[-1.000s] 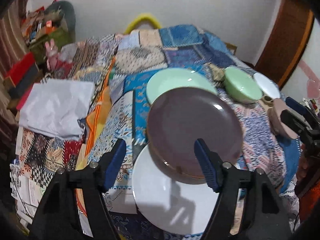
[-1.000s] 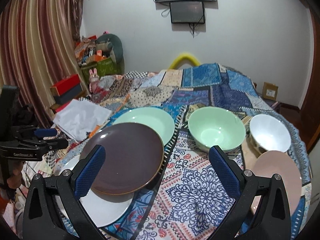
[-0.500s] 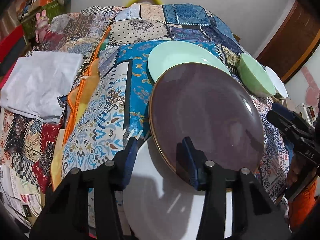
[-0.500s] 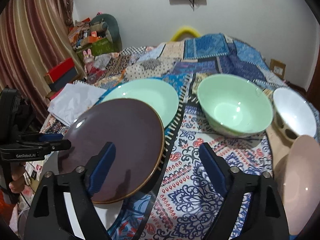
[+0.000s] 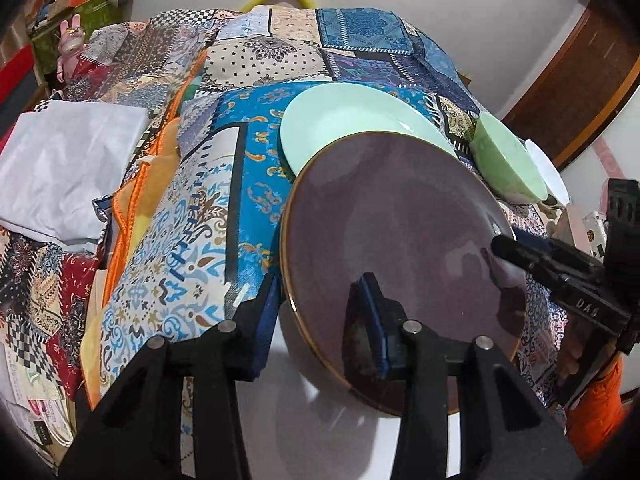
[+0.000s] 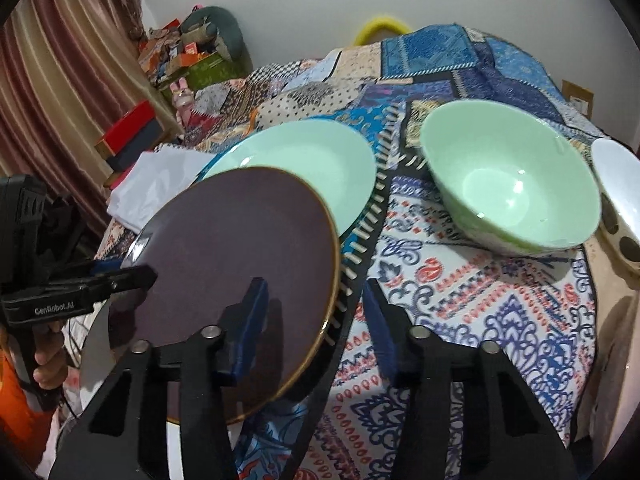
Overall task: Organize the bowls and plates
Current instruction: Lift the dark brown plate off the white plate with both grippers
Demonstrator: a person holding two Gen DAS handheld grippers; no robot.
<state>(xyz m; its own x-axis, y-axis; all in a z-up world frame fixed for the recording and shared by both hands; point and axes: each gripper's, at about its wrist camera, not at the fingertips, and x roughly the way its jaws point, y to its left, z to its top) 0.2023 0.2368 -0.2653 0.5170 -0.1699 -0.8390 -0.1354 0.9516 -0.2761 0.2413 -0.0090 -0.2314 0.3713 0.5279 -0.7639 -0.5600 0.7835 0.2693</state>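
Now gripping stage: left gripper (image 5: pixel 320 312) and right gripper (image 6: pixel 312 312), jaws just closing, narrowed astride purple plate (image 5: pixel 396 224) rim at lower frame; contact unclear. Next: clamp firmly, lift level.

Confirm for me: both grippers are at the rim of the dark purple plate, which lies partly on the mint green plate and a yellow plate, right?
Not quite. The lower plate is white, not yellow; the left wrist view shows it under the dark purple plate. The rest holds.
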